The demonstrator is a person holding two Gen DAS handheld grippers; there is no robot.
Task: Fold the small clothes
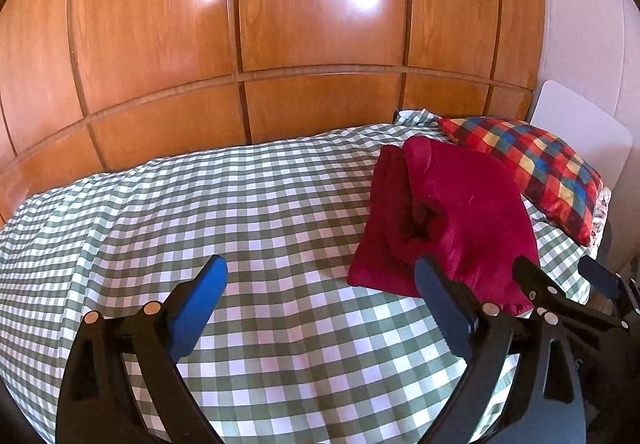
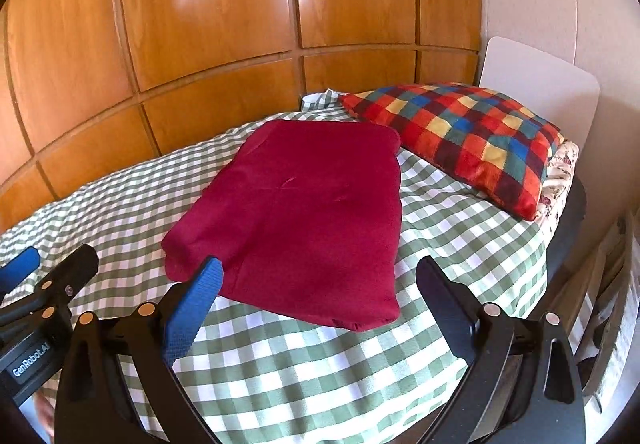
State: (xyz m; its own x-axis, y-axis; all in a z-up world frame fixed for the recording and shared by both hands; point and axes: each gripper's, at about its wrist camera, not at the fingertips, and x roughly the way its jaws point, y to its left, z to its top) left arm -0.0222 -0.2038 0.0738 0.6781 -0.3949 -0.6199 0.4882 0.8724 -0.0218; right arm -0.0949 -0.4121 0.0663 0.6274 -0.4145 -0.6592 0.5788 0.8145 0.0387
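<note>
A folded dark red garment point(image 2: 304, 211) lies flat on the green-and-white checked bedspread point(image 2: 320, 364). It also shows in the left wrist view point(image 1: 452, 219), to the right of my left gripper. My left gripper point(image 1: 320, 276) is open and empty, above the bedspread, its right finger point(image 1: 444, 304) at the garment's near edge. My right gripper point(image 2: 320, 276) is open and empty, just in front of the garment's near edge. The right gripper's fingers point(image 1: 536, 280) show at the right of the left wrist view. The left gripper point(image 2: 48, 284) shows at the left of the right wrist view.
A multicoloured checked pillow point(image 2: 468, 135) lies at the head of the bed behind the garment, with a white headboard point(image 2: 536, 79) beyond it. A glossy wooden wardrobe point(image 1: 280, 23) runs along the far side. The bed's right edge point(image 2: 568, 211) drops to the floor.
</note>
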